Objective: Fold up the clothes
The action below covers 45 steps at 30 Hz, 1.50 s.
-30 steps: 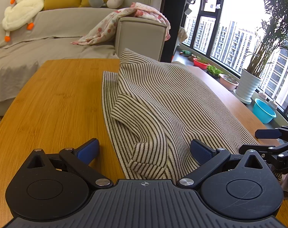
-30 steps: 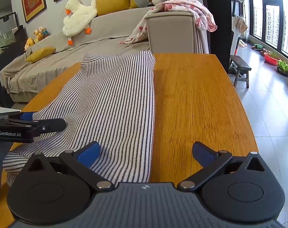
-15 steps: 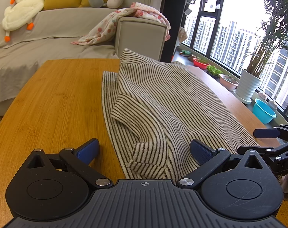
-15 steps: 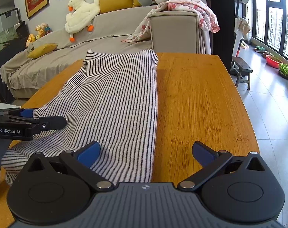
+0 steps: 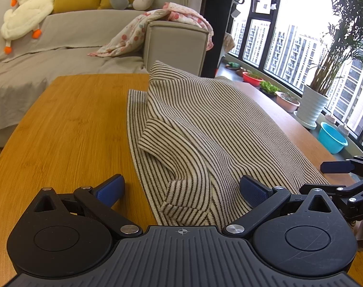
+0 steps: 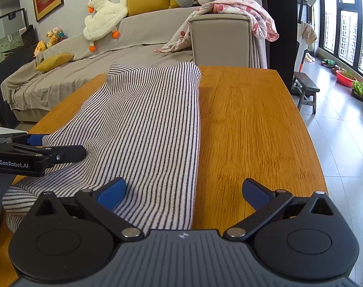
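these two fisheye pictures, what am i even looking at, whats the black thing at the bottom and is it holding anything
No robot arm is here. A person carries a hand-held gripper in each hand, and each has a camera looking forward along its two blue-padded fingers. The black shape at the bottom of each picture is that gripper's own body.

One picture comes from the left hand-held gripper, the other from the right hand-held gripper. Each also shows up at the edge of the other's picture.

On the wooden table lies a striped garment, partly folded, with a sleeve lying across its near end. Behind are a grey sofa and a plush duck.

Both grippers are open and hold nothing. The left one's fingers sit either side of the garment's near end; the right one straddles its right edge.
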Each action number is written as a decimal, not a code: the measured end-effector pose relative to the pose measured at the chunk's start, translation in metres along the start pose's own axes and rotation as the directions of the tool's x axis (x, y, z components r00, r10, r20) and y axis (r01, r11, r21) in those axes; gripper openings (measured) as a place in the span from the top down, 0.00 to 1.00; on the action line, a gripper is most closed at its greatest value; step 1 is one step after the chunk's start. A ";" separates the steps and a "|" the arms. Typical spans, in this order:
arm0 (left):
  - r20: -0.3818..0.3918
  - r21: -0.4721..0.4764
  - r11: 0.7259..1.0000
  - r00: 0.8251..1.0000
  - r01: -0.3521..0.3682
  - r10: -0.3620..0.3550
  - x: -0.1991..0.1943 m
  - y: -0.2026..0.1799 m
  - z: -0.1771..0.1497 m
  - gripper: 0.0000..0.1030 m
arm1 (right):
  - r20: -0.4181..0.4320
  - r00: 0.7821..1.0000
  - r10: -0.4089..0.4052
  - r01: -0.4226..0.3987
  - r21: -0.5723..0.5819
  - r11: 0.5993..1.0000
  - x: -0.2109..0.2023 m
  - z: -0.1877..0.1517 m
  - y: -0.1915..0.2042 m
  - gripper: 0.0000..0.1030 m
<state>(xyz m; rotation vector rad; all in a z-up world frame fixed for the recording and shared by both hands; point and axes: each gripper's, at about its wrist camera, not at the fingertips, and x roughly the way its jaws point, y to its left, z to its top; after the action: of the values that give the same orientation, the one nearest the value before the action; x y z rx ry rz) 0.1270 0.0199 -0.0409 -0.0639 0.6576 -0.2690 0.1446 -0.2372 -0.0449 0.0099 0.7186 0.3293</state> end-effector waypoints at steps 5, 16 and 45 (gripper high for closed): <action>0.004 -0.045 0.997 0.998 0.063 -0.063 -0.002 0.006 0.000 0.00 | 0.060 0.998 -0.021 0.024 -0.050 0.998 -0.014 -0.005 0.007 0.00; -0.077 -0.074 0.984 0.983 0.161 -0.166 -0.024 0.021 0.002 0.00 | 0.093 0.993 0.069 -0.040 -0.281 0.959 -0.040 -0.001 0.056 0.47; -0.070 0.538 0.842 0.997 0.022 0.018 -0.050 -0.036 -0.029 0.00 | -0.116 0.923 0.366 -0.366 0.021 0.930 -0.030 0.015 0.049 0.52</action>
<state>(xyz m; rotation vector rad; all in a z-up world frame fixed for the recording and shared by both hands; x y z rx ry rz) 0.0634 -0.0010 -0.0294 0.4920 0.6330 -0.4531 0.1193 -0.1977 -0.0082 0.1262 0.8338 0.6945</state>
